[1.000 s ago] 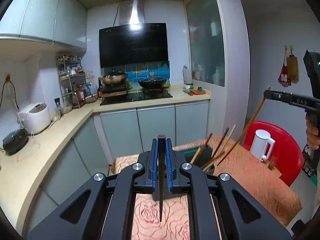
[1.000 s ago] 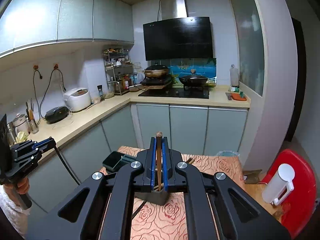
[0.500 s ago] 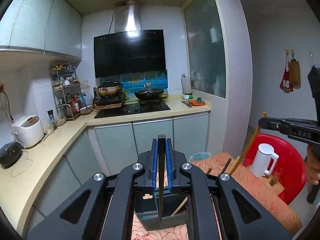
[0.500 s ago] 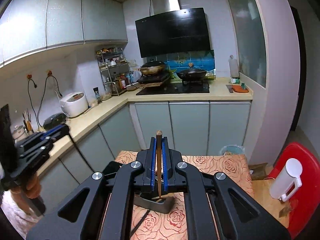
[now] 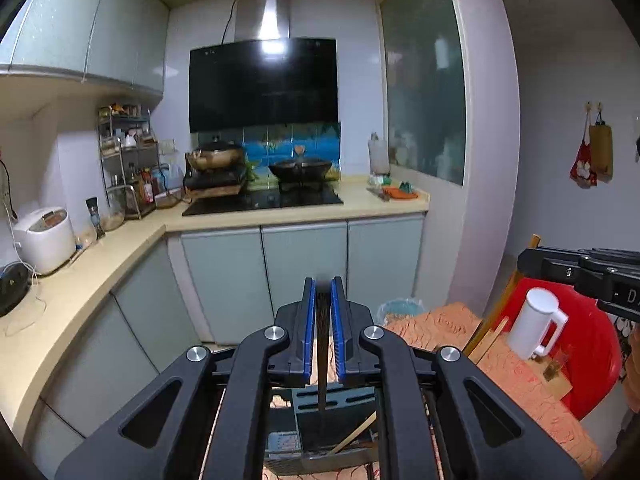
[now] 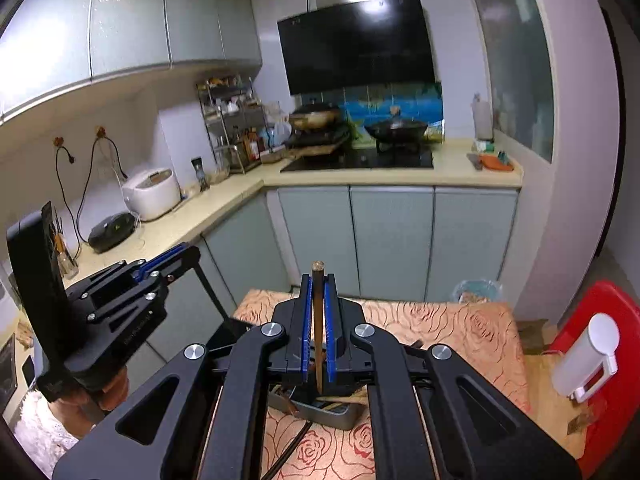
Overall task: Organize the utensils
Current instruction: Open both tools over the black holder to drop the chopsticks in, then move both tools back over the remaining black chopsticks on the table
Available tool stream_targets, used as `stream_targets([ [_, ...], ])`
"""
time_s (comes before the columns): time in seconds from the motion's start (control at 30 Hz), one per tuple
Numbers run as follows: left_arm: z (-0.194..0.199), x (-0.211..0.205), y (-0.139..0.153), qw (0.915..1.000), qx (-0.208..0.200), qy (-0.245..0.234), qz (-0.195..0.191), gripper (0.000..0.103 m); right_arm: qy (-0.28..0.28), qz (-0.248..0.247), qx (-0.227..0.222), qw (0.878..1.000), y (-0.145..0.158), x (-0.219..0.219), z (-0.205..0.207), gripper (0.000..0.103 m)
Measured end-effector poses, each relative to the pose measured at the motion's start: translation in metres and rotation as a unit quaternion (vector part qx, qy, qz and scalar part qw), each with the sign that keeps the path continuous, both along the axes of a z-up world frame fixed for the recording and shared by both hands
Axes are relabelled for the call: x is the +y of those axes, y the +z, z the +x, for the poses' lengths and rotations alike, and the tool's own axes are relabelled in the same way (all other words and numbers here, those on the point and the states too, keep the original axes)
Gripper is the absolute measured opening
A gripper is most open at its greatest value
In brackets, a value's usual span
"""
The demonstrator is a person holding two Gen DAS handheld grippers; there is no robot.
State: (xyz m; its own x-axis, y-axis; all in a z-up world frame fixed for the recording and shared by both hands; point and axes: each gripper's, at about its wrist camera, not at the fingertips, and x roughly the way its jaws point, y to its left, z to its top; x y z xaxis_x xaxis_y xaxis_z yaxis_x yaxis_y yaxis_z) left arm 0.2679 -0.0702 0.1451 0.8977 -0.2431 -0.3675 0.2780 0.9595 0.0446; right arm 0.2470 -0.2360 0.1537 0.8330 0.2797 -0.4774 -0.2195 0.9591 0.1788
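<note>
My left gripper [image 5: 323, 292] is shut on a thin black chopstick [image 5: 322, 364]. Its lower tip hangs just above a dark grey slotted utensil holder [image 5: 340, 402], from which a wooden chopstick [image 5: 355, 434] leans out. My right gripper [image 6: 318, 280] is shut on a brown wooden chopstick [image 6: 318, 344] that points down over the same holder [image 6: 332, 414]. The left wrist view has the right gripper [image 5: 580, 276] at the right edge, its wooden chopstick [image 5: 500, 308] slanting down. In the right wrist view the left gripper [image 6: 168, 264] sits at the left with its black chopstick [image 6: 212, 292].
The holder stands on a table with a rose-patterned cloth [image 6: 460, 328]. A white jug [image 5: 534, 328] is on a red stool [image 5: 592, 360] to the right. Grey cabinets [image 5: 304, 280] and a bin [image 6: 478, 292] lie beyond the table's far edge.
Both grippers have moved over the holder: in the left wrist view it slid from the right to under the fingers. The left gripper looms nearer in the right wrist view.
</note>
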Motion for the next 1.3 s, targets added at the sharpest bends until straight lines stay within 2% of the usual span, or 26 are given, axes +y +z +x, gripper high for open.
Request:
stream_targets([
  [0.07,0.006,0.001,-0.012,0.9999,0.011,0.003,0.001,0.009,0.004,0.000,0.014,1.000,-0.011,0.004,0.006,0.007],
  [0.2,0.014,0.004,-0.027,0.9997,0.024,0.007,-0.005,0.019,0.010,-0.002,0.035,0.999,-0.030,0.012,0.016,0.006],
  [0.37,0.013,0.009,-0.032,0.9996,0.025,0.008,-0.010,0.041,0.018,-0.003,0.052,0.998,-0.049,0.021,0.024,0.007],
  [0.43,0.011,0.012,-0.033,0.9996,0.022,0.012,-0.014,0.060,0.020,-0.004,0.058,0.998,-0.054,0.023,0.027,0.009],
  [0.5,0.008,0.017,-0.033,0.9995,0.019,0.016,-0.021,0.073,0.019,-0.005,0.061,0.998,-0.056,0.023,0.028,0.024],
  [0.53,0.006,0.022,-0.034,0.9993,0.017,0.020,-0.028,0.080,0.016,-0.005,0.060,0.998,-0.056,0.022,0.029,0.043],
  [0.57,0.005,0.024,-0.034,0.9991,0.016,0.023,-0.032,0.082,0.006,-0.003,0.057,0.998,-0.056,0.020,0.027,0.058],
  [0.63,0.002,0.030,-0.037,0.9988,0.015,0.032,-0.035,0.089,-0.004,0.008,0.054,0.998,-0.055,0.016,0.025,0.060],
  [0.7,0.000,0.035,-0.040,0.9985,0.016,0.039,-0.035,0.091,-0.005,0.006,0.047,0.999,-0.053,0.014,0.021,0.060],
  [0.87,-0.013,0.046,-0.054,0.9980,0.020,0.050,-0.033,0.094,-0.024,-0.005,0.014,1.000,-0.047,0.007,0.003,0.076],
  [1.13,-0.043,0.052,-0.086,0.9979,0.028,0.056,-0.016,0.095,-0.039,-0.022,-0.035,0.998,-0.047,-0.007,-0.029,0.079],
  [1.3,-0.069,0.054,-0.105,0.9978,0.024,0.063,-0.004,0.095,-0.038,-0.028,-0.052,0.998,-0.062,-0.014,-0.057,0.081],
])
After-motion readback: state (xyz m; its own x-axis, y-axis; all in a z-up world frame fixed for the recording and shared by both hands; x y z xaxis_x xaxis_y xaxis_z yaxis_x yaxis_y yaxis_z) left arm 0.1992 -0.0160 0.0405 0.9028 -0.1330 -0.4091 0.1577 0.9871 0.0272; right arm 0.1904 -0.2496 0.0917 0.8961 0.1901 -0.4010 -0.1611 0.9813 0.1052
